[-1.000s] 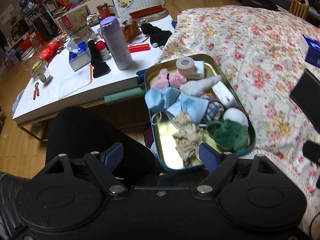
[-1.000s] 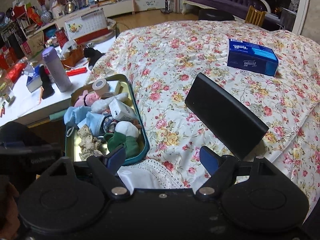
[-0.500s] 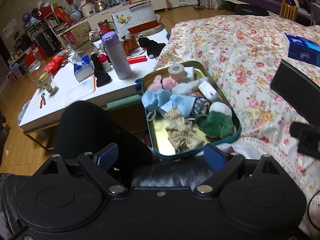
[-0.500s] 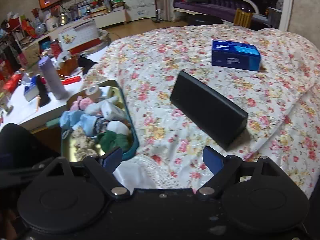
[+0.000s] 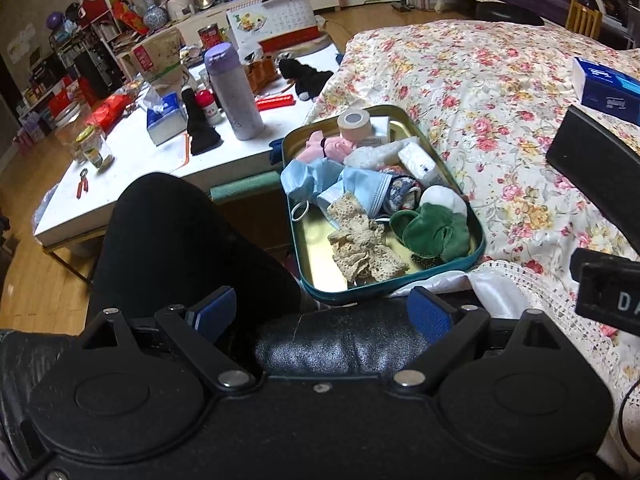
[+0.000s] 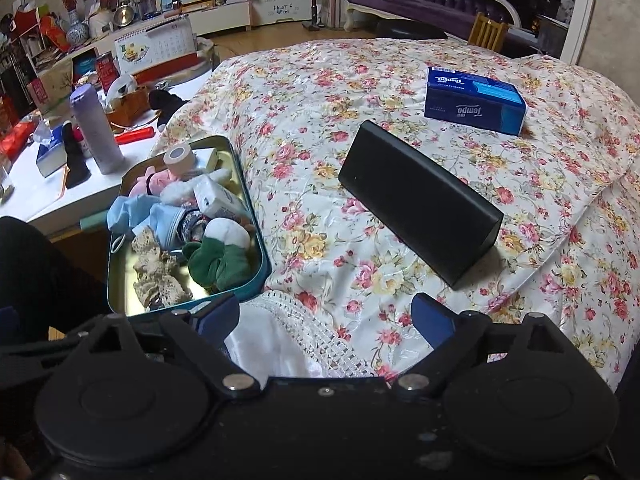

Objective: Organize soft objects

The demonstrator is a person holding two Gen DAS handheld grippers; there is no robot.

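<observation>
Filling tin [image 5: 476,240] | crumpled soft items: green cloth [image 5: 434,232], beige lace [image 5: 362,250]

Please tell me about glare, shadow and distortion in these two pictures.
Left wrist view: lamp glare on the gold floor of the tin; the table edge bows from the fisheye lens. Right wrist view: the black box casts a soft shadow on the floral bedspread.

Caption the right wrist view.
Open right tool above floral bedspread, beside tin of soft items.
</observation>
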